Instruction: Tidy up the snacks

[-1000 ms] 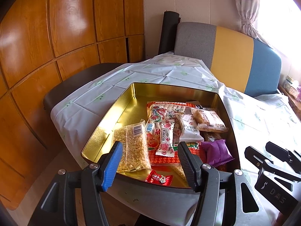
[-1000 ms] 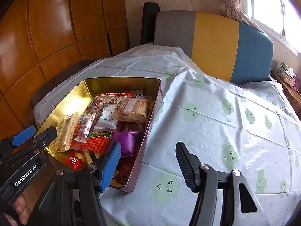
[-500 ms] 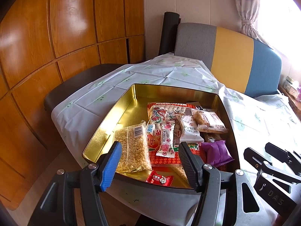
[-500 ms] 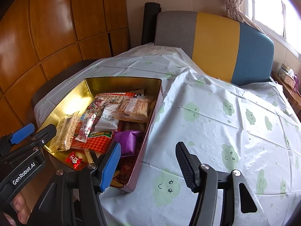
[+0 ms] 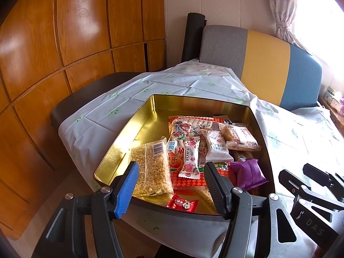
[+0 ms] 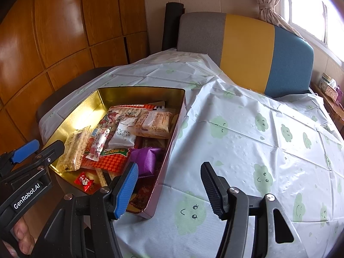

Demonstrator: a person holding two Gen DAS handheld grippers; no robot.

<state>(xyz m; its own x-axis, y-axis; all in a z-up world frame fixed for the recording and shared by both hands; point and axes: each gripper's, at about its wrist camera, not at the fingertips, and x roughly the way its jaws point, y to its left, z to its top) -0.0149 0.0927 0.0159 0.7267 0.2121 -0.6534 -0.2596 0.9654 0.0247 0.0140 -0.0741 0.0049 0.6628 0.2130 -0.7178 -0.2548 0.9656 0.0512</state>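
A gold metal tin (image 5: pixel 137 126) (image 6: pixel 73 116) sits near the table's left front corner, holding several snack packets: a clear bag of yellow grains (image 5: pixel 151 168) (image 6: pixel 74 148), a pink floral candy (image 5: pixel 190 159), a white pouch (image 5: pixel 217 148) (image 6: pixel 123 134), a rice-cracker pack (image 5: pixel 240 136) (image 6: pixel 154 122), a purple pouch (image 5: pixel 248 174) (image 6: pixel 146 159) and a small red candy (image 5: pixel 182 203) (image 6: pixel 83 180). My left gripper (image 5: pixel 172 185) hangs open over the tin's near edge, nothing between its fingers. My right gripper (image 6: pixel 168 187) stands open over the tin's right wall and the tablecloth, empty.
A white tablecloth with green cloud faces (image 6: pixel 258 142) covers the table right of the tin. A grey, yellow and blue seat back (image 6: pixel 247 51) stands behind. Wooden panelled wall (image 5: pixel 64 43) on the left. A dark bench (image 5: pixel 86 94) lies beside the table.
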